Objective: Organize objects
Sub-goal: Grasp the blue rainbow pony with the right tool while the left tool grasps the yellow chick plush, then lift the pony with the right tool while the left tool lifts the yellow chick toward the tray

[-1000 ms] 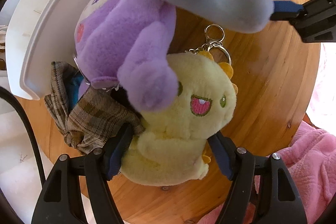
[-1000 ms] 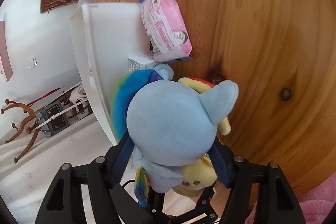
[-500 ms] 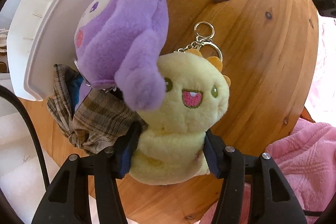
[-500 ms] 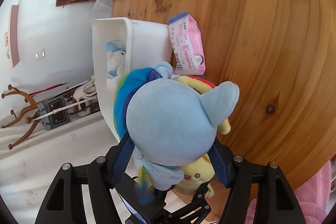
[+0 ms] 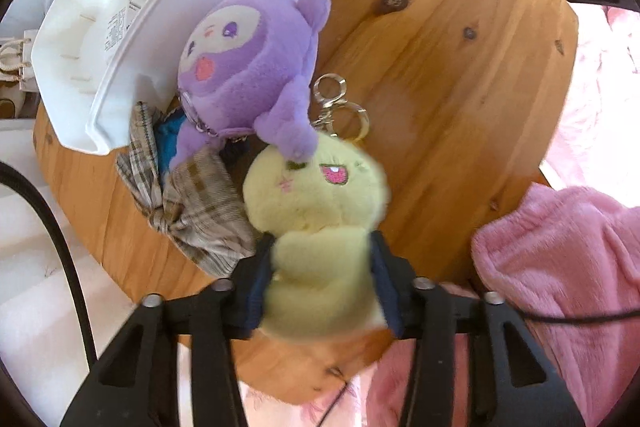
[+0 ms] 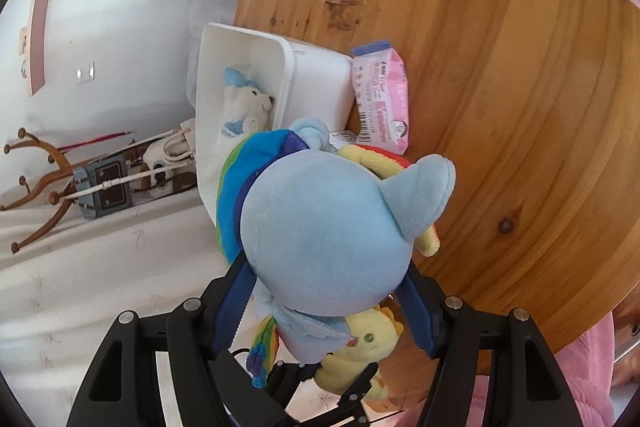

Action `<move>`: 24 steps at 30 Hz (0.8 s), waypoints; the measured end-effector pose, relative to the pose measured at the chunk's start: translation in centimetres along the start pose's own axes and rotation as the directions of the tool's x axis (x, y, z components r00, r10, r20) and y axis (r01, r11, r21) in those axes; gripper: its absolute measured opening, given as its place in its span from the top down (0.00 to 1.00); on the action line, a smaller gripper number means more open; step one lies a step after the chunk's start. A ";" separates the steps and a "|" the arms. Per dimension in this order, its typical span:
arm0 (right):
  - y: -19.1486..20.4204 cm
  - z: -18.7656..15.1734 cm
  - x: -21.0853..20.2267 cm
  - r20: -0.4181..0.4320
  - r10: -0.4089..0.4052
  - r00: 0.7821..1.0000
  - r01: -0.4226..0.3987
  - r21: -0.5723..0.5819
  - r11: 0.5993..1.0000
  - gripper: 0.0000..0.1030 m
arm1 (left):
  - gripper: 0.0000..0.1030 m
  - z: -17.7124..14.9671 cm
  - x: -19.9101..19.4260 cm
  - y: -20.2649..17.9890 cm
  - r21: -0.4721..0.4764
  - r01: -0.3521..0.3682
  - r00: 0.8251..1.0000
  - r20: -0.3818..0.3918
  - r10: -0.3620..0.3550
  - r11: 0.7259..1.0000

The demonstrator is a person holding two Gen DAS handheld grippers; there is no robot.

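Both toys have risen off the desk (image 5: 460,107): left gripper (image 5: 320,283) jaws clamp the yellow plush (image 5: 316,227), right gripper (image 6: 328,303) jaws the blue pony (image 6: 320,235). White bin (image 6: 308,79) holds one white plush (image 6: 244,103); the purple plush (image 5: 248,67) and wipes pack (image 6: 382,95) wait.

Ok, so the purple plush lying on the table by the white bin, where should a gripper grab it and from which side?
Probably across the round head of the purple plush, coming from above. It lies face up against the white bin, so that side is blocked, and its ear rests on the yellow plush held by the left gripper.
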State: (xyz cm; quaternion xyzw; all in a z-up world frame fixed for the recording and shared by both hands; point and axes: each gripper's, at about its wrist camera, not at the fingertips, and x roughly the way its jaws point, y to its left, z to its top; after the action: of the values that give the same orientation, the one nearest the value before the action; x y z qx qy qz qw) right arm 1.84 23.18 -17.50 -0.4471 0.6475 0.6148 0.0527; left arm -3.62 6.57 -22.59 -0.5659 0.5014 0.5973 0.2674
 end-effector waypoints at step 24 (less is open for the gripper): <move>3.5 1.0 -2.5 -0.114 -0.039 0.993 0.015 -0.204 0.979 0.33 | 0.43 -1.9 -2.3 4.6 -0.441 0.163 0.987 0.072 -0.146 0.882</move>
State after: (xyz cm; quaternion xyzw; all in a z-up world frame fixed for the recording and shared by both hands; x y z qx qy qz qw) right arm 0.58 24.73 -13.54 -0.4943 0.5772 0.6496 -0.0229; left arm -6.41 3.80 -18.80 -0.6391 0.2997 0.6833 0.1865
